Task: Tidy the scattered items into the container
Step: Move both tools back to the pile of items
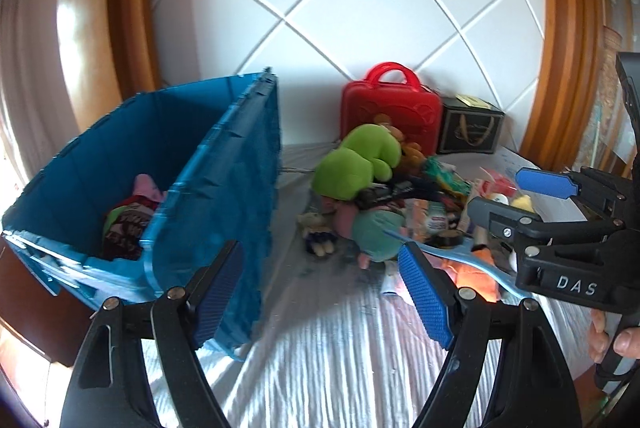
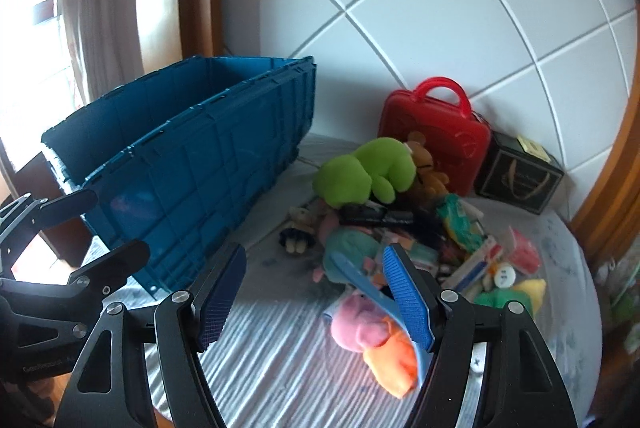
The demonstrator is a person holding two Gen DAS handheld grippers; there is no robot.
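**Both claws empty, heading for the toy pile**

The left gripper (image 1: 320, 292) and the right gripper (image 2: 316, 294) both stand wide open and hold nothing. The blue crate (image 1: 224, 164) stands on the striped bed cover (image 1: 320, 360), by the left, with a few soft things already inside. The scattered pile lies near it on the right: a green plush (image 2: 364, 170), a pink and orange plush (image 2: 376, 340), a light blue hanger (image 2: 360, 280). I judge this is a reach for the next pick. The nearest plush seems easiest; the jaws must straddle it before closing.
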